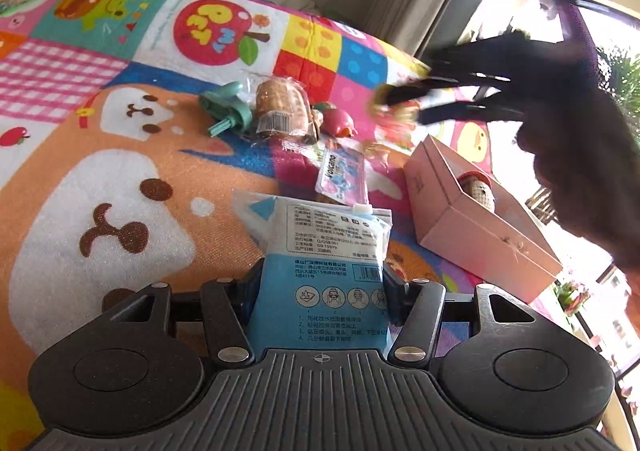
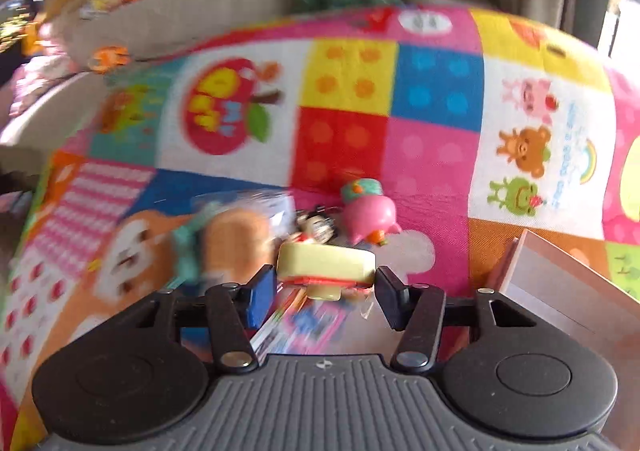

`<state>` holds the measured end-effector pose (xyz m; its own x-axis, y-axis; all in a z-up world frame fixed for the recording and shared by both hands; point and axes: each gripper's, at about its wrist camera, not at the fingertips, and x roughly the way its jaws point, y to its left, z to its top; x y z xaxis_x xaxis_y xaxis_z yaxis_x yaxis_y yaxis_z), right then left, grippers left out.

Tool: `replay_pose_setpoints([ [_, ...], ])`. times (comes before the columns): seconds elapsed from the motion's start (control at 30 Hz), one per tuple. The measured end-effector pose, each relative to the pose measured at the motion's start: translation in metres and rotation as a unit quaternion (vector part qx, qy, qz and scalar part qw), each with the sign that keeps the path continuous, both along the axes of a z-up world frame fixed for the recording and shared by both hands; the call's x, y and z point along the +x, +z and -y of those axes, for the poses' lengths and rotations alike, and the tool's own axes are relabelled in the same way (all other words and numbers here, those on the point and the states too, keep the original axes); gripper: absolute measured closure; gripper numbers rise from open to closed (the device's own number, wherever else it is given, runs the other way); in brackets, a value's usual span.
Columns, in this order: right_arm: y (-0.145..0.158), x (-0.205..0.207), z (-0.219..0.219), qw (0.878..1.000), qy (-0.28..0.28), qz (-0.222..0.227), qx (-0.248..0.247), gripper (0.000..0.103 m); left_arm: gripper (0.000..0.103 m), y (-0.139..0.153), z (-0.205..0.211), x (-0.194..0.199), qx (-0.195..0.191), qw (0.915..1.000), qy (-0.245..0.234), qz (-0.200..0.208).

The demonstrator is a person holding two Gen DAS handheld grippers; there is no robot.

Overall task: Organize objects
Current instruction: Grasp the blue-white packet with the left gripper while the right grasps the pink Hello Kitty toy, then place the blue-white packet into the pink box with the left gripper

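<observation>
Bright daylight, blown-out window glare, fisheye bending, motion blur

Count on the patchwork cartoon-print play mat (image 1: 120, 179):
- one open pink cardboard box (image 1: 476, 227), right edge
- one blue-and-white plastic packet (image 1: 320, 251)
- one small pink "Volcano" sachet (image 1: 342, 175)
- one wrapped brown biscuit roll (image 1: 282, 111)
- one teal plastic toy (image 1: 226, 107)
- one pink pig figure (image 2: 370, 213)
- one pale yellow block (image 2: 326, 261)

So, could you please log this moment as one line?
left gripper: shut on blue-white plastic packet | right gripper: around pale yellow block toy | pink cardboard box: open
</observation>
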<state>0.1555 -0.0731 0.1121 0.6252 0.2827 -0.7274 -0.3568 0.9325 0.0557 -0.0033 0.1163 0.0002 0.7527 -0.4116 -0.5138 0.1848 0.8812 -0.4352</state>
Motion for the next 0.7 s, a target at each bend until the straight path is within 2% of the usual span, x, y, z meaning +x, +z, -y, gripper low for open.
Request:
replay_pose_setpoints([
  [0.03,0.008,-0.022,0.008,1.000,0.016,0.009,0.003,0.072,0.042,0.000,0.001,0.000,0.003,1.0000,0.000,0.000],
  [0.07,0.015,-0.046,0.016,0.999,0.033,0.016,0.002,0.077,0.042,0.000,0.002,0.000,0.006,1.0000,0.001,0.001],
  [0.2,0.021,-0.124,0.055,0.998,0.055,0.024,-0.001,0.078,0.042,0.002,0.008,-0.001,0.026,0.9997,0.005,0.003],
  [0.37,-0.005,-0.181,0.094,0.998,0.052,0.029,-0.029,0.077,0.042,0.005,0.017,-0.005,0.062,0.9981,0.010,0.004],
  [0.47,-0.023,-0.187,0.099,0.998,0.047,0.029,-0.015,0.071,0.042,0.006,0.022,-0.008,0.075,0.9971,0.012,0.002],
  [0.53,-0.032,-0.183,0.093,0.998,0.054,0.035,0.003,0.045,0.042,0.008,0.024,-0.011,0.088,0.9961,0.009,0.000],
  [0.57,-0.035,-0.179,0.088,0.998,0.054,0.042,0.011,0.041,0.042,0.009,0.025,-0.013,0.096,0.9954,0.007,-0.001],
  [0.7,-0.047,-0.149,0.056,0.997,0.060,0.043,0.033,0.041,0.042,0.010,0.023,-0.020,0.115,0.9934,-0.001,-0.002],
])
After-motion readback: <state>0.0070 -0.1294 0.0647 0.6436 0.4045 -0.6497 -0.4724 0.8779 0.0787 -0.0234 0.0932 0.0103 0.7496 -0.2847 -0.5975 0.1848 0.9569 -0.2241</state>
